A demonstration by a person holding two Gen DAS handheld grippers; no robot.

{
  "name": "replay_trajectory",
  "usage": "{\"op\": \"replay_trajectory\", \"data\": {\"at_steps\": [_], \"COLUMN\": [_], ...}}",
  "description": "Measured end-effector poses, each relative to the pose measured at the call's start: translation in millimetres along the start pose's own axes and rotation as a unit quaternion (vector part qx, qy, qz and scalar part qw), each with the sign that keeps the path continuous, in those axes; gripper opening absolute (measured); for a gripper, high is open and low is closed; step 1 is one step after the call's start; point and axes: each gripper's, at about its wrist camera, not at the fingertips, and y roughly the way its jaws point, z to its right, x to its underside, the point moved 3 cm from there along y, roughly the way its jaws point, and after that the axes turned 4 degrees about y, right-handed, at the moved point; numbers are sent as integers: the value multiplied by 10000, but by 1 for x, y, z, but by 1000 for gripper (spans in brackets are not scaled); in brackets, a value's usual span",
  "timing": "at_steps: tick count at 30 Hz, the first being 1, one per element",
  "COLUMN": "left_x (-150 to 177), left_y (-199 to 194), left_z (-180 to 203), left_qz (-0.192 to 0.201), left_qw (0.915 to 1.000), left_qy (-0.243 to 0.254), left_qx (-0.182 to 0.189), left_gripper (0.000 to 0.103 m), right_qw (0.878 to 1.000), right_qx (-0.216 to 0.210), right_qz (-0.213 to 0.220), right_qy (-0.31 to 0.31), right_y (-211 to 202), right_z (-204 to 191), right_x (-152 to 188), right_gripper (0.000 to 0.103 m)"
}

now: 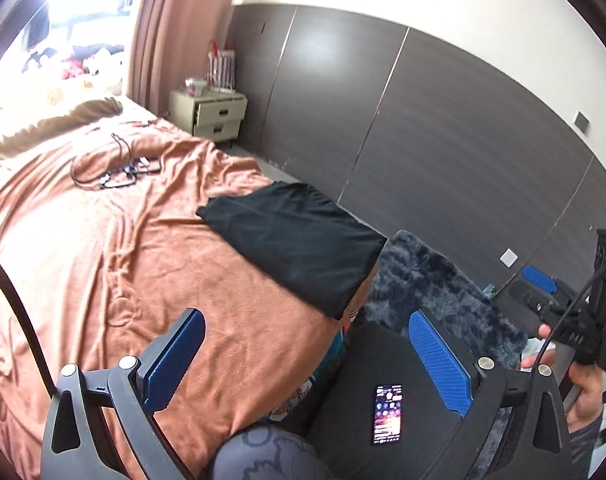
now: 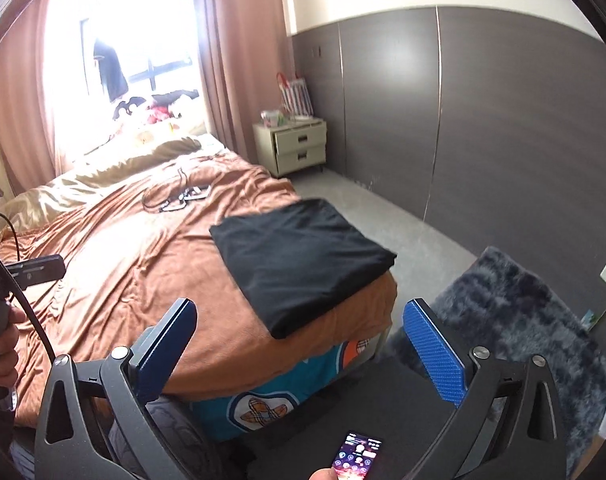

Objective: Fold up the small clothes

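A black garment (image 1: 295, 240) (image 2: 303, 260) lies folded into a flat rectangle on the near right corner of the bed, and its edge reaches the corner of the mattress. In the left wrist view my left gripper (image 1: 311, 360) is open, its blue pads wide apart with nothing between them, and it hangs short of the garment above the bed's edge. My right gripper (image 2: 299, 352) is also open and empty, back from the garment and above the foot of the bed. Neither gripper touches the cloth.
An orange-brown blanket (image 1: 143, 260) (image 2: 123, 248) covers the bed, with cables (image 1: 119, 168) lying farther up it. A lit phone (image 1: 387, 414) (image 2: 357, 456) rests on a black surface below the grippers. A dark shaggy rug (image 2: 523, 312) and a nightstand (image 2: 291, 146) stand to the right by the dark panelled wall.
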Motion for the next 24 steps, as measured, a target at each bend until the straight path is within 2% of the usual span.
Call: {"op": "replay_trajectory", "data": {"at_steps": [12,24], "left_x": [34,93], "left_y": [-93,-173], "left_z": [-3,-25], "left_qz": [514,938], "left_qw": [9971,9892], "left_qy": [286,229], "left_qx": [-485,-1101], "left_gripper": [103,103], "right_qw": [9992,9962], "right_qx": [-312,-805], "right_qz": [100,266], "right_qy": [-239,-197], "right_y": [-76,-108], "right_z": [-29,-46], "right_x": [26,55], "right_gripper": [103,103]}}
